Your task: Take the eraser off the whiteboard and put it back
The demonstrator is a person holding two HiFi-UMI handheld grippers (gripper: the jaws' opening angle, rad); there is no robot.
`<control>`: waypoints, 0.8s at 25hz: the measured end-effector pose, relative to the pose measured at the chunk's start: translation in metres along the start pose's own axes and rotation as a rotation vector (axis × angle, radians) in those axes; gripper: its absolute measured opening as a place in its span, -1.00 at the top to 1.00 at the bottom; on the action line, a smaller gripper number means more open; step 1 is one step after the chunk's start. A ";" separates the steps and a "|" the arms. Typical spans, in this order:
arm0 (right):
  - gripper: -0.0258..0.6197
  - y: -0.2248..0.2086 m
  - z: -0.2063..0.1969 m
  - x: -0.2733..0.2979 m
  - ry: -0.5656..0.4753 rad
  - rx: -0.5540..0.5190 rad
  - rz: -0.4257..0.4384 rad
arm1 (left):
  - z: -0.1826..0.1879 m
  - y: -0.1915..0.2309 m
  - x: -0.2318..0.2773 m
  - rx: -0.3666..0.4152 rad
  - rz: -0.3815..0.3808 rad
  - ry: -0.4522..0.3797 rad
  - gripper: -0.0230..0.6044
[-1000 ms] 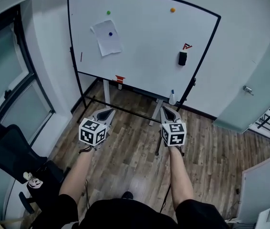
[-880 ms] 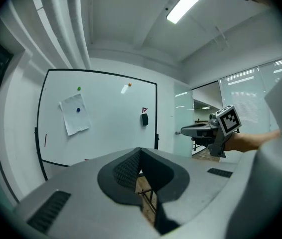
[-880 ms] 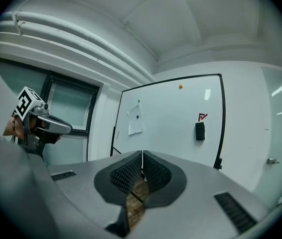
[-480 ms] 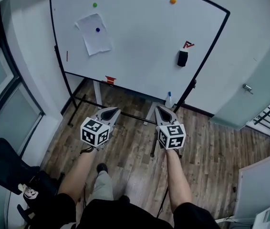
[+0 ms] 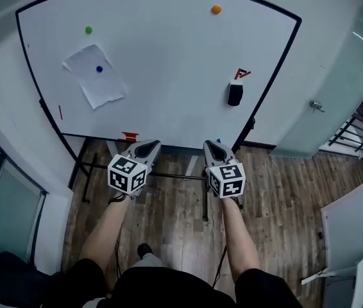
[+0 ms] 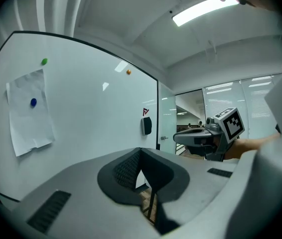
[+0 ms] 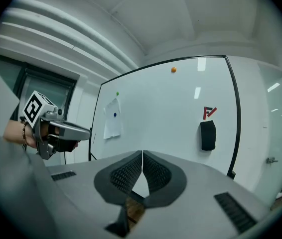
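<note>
The black eraser (image 5: 235,94) sticks to the right side of the whiteboard (image 5: 168,63), just below a red mark. It also shows in the left gripper view as the eraser (image 6: 146,126) and in the right gripper view as the eraser (image 7: 208,135). Both grippers are held side by side, roughly level, pointing at the board and well short of it. My left gripper (image 5: 144,149) is shut and empty, pads together (image 6: 141,151). My right gripper (image 5: 215,150) is shut and empty too (image 7: 142,153), and the eraser lies ahead of it, up and to the right.
A paper sheet (image 5: 95,76) hangs under a blue magnet at the board's left. A green magnet (image 5: 89,29) and an orange magnet (image 5: 215,9) sit higher. A small red item (image 5: 129,135) rests at the board's lower edge. A glass door (image 5: 316,106) stands right. The board's stand legs (image 5: 205,197) cross the wooden floor.
The person has walked toward the whiteboard, which now fills more of the head view. Both grippers came forward with them and stayed shut.
</note>
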State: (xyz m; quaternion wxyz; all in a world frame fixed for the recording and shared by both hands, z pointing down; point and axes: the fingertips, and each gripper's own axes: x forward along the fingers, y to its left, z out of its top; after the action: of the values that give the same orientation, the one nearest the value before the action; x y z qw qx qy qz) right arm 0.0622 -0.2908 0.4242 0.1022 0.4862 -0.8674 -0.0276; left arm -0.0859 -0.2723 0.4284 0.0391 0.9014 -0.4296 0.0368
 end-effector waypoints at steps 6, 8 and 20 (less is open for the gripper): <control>0.84 -0.006 0.008 0.046 0.013 0.007 -0.043 | 0.010 0.052 0.024 -0.005 -0.027 -0.008 0.87; 0.84 -0.006 0.008 0.055 0.020 0.000 -0.042 | 0.011 0.059 0.031 -0.008 -0.032 -0.010 0.87; 0.84 -0.051 0.012 0.081 0.013 -0.031 -0.012 | 0.020 0.057 0.085 0.000 -0.015 -0.017 0.87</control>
State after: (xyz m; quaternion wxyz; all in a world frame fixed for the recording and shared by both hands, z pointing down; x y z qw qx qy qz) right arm 0.0615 -0.3863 0.4173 0.1152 0.4901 -0.8632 -0.0384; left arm -0.0765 -0.3754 0.4189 0.0357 0.9049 -0.4232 0.0289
